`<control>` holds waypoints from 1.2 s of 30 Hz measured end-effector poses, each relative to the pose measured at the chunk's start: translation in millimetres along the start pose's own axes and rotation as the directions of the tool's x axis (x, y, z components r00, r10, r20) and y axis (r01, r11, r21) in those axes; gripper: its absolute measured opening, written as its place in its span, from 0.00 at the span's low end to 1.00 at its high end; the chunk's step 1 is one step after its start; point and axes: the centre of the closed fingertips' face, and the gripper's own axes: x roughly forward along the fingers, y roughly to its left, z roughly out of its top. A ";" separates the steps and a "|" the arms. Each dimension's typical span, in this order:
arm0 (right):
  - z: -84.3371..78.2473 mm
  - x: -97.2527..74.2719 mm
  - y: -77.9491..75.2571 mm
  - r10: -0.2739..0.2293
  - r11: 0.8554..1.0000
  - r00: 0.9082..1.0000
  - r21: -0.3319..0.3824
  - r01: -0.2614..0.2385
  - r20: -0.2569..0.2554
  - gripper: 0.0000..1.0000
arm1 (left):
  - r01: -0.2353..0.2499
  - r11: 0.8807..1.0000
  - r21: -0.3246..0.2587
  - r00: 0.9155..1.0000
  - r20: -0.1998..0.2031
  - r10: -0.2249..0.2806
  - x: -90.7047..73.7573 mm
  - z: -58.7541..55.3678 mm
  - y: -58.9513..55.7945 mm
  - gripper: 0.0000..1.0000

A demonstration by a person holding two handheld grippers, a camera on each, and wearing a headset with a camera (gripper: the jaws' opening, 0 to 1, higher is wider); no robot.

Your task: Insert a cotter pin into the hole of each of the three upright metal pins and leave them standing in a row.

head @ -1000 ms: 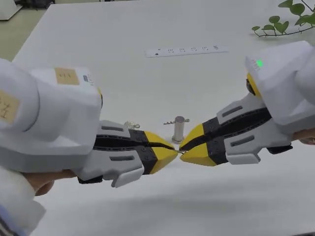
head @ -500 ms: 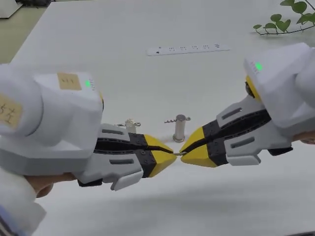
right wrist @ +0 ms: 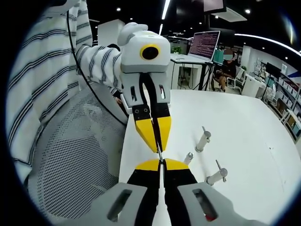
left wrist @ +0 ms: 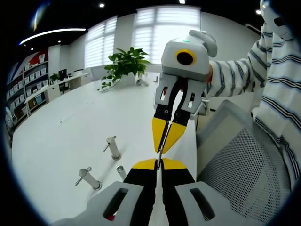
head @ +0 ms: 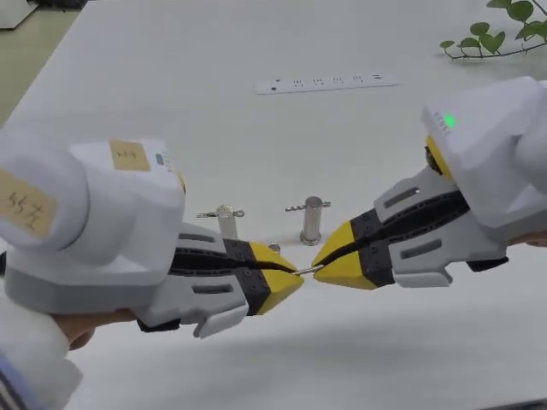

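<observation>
Closest in, a grey mesh chair seat (left wrist: pixel 235 160) sat at the near edge of the white table (head: pixel 256 145). A striped sleeve (right wrist: pixel 101 61) ran back from the left hand-held gripper (head: pixel 289 279).

That gripper came in low from the left, nearly level. Its jaws were pressed together on one end of a thin silver cotter pin (head: pixel 306 271). The right hand-held gripper (head: pixel 320 259) angled down from the right and met it nose to nose. Its jaws were closed tight on the other end of the same pin, which bridged the two yellow tips close to the table's front edge.

Just behind them, the left gripper's tip stood in front of the nearest short steel upright pin (head: pixel 273 248) and hid all but its top. Beyond it stood two more steel upright pins, one to the left (head: pixel 226 224) and one to the right (head: pixel 312 224), set apart from each other. Each had an inserted cotter pin (head: pixel 301 207) lying crosswise through its top.

The count: three upright pins, three cotter pins and two hand-held grippers.

Farther back a long white power strip (head: pixel 325 84) lay flat on the table. At the far right corner were green plant leaves (head: pixel 496 38).
</observation>
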 end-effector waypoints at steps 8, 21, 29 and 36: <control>-0.5 -0.1 -8.5 -0.024 1.000 1.000 0.002 0.024 0.010 0.00 | -0.044 0.999 0.008 0.999 -0.003 0.044 -0.7 0.0 16.0 0.00; -32.4 5.6 -37.4 -0.083 0.995 0.994 0.047 0.086 -0.070 0.00 | -0.110 0.991 0.076 0.990 -0.078 0.115 3.4 -11.6 49.0 0.05; -47.1 10.5 -50.2 -0.092 0.992 0.989 0.072 0.101 -0.116 0.00 | -0.125 0.989 0.081 0.984 -0.120 0.134 11.8 -19.8 62.3 0.09; -51.9 18.4 -55.7 -0.088 0.992 0.987 0.076 0.099 -0.134 0.00 | -0.122 0.988 0.090 0.980 -0.145 0.135 17.3 -25.3 67.7 0.13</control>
